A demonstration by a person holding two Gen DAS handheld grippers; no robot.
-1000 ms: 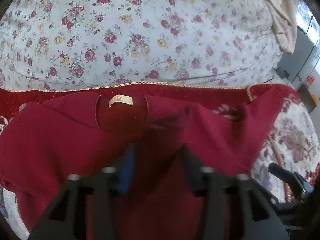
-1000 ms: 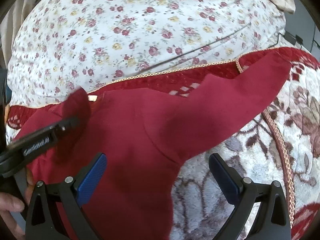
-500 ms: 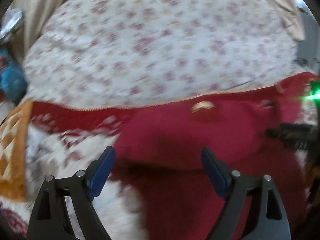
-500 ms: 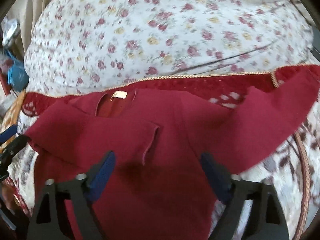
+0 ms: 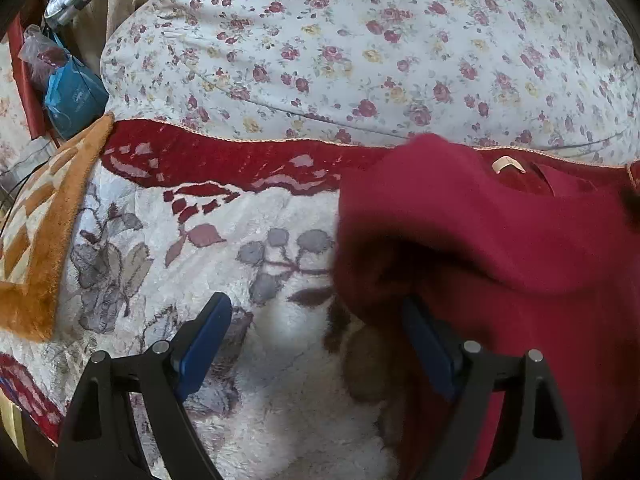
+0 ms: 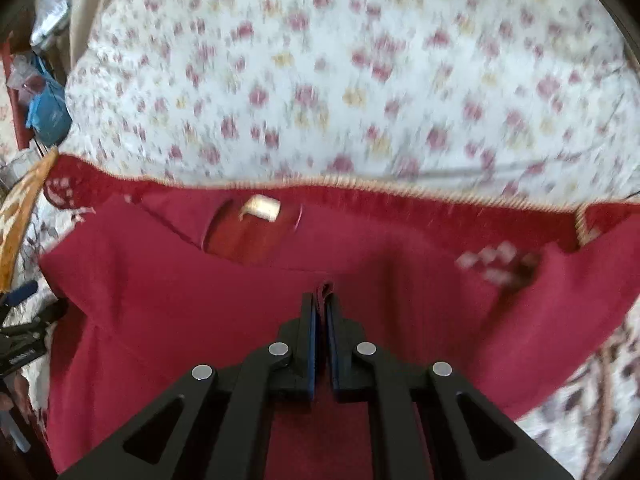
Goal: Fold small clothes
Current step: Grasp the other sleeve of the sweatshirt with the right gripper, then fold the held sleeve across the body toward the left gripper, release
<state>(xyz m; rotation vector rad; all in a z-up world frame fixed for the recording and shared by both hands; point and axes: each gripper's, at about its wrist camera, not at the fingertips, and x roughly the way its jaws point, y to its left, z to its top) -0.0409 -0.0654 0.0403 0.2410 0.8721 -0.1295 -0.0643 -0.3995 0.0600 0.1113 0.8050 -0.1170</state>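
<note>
Left wrist view: the left claw [image 5: 316, 336] is hanging released, its blue pads [image 5: 206, 342] spread wide over the pale floral blanket [image 5: 168, 248]. The red shirt [image 5: 500, 248] is filling the right half of the frame, a bunched fold of it lying just above the right pad. Its tan label [image 5: 507, 165] is showing at the neck, near the upper right. Behind, a flowered quilt [image 5: 360, 48] is taking up the top of the frame, with an orange rug [image 5: 36, 224] at the left edge and a blue bag [image 5: 74, 98] at the upper left.

In the right wrist view, the right claw [image 6: 321, 304] is clenched on a pinch of the shirt [image 6: 180, 304] at centre frame, red cloth poking up between the pads. The shirt is spreading across the middle of the frame on the blanket [image 6: 580, 420], label [image 6: 262, 208] above the claw, quilt [image 6: 340, 80] blurred beyond. The left claw [image 6: 24, 320] is sitting at the left edge.
</note>
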